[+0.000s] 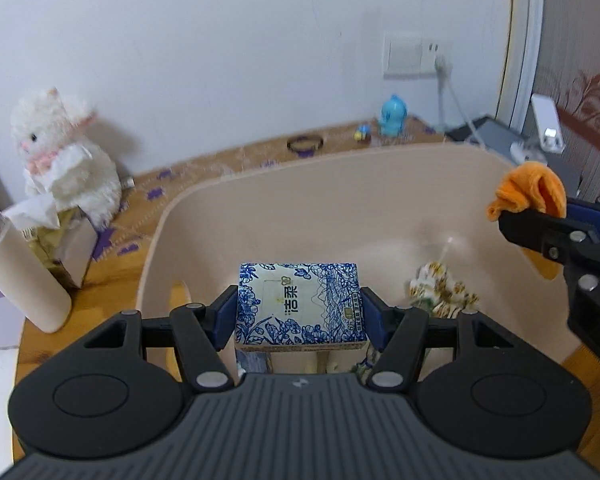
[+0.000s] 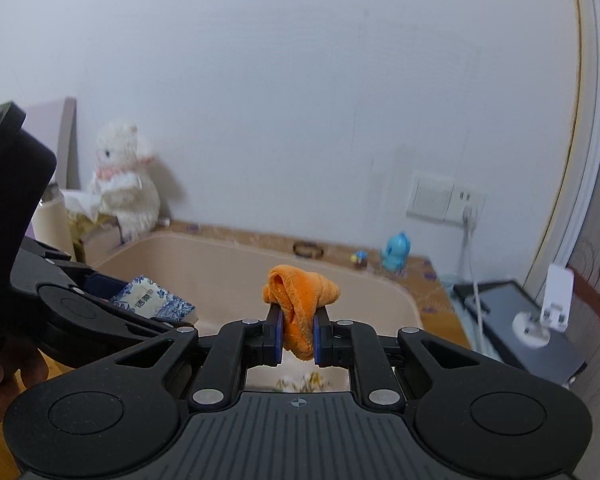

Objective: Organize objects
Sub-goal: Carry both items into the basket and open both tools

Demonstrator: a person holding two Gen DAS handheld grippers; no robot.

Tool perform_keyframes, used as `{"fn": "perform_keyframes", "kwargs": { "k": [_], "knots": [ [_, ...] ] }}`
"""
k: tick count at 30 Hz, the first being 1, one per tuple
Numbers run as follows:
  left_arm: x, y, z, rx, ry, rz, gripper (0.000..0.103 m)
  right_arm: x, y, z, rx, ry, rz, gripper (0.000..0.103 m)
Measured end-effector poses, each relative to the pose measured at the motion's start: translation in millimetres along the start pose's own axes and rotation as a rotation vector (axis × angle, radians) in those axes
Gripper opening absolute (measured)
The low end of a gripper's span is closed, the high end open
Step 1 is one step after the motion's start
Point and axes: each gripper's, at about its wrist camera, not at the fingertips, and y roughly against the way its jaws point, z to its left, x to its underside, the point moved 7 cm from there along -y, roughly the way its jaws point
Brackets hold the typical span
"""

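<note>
My left gripper (image 1: 298,308) is shut on a blue-and-white floral tissue pack (image 1: 300,304) and holds it over the beige plastic bin (image 1: 228,216). The pack also shows in the right wrist view (image 2: 152,298), with the bin (image 2: 204,256) behind it. My right gripper (image 2: 297,326) is shut on a crumpled orange cloth (image 2: 300,296) above the bin's right side. The cloth also shows in the left wrist view (image 1: 528,190), held at the bin's right rim. A yellow-and-white floral item (image 1: 440,292) lies in the bin.
A white plush rabbit (image 1: 60,156) sits on a tissue box (image 1: 60,240) at the left, next to a white cylinder (image 1: 20,272). A blue toy (image 1: 394,116), a dark bracelet (image 1: 305,143) and a tablet (image 1: 496,136) lie on the table behind the bin.
</note>
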Motion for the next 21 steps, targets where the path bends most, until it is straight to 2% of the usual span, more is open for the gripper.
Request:
{"fn": "perform_keyframes", "kwargs": {
  "k": [10, 11, 15, 18, 21],
  "knots": [
    [13.1, -28.3, 2.1, 0.002, 0.018, 0.110, 0.065, 33.7, -42.1, 3.5, -0.009, -0.007, 0.186, 0.015],
    [13.2, -28.5, 2.3, 0.001, 0.021, 0.109, 0.065, 37.3, -44.1, 1.3, 0.019, -0.020, 0.225, 0.017],
    [13.9, -28.2, 1.4, 0.006, 0.035, 0.120, 0.066, 42.2, -44.8, -0.7, 0.023, -0.037, 0.248, 0.042],
    [11.8, -22.0, 3.2, 0.010, 0.051, 0.101, 0.074, 39.4, -40.2, -3.1, 0.027, -0.046, 0.236, 0.059],
    [7.4, -11.6, 3.8, 0.012, 0.059, 0.070, 0.077, 32.3, -28.4, -5.4, 0.038, -0.048, 0.196, 0.067]
  ]
}}
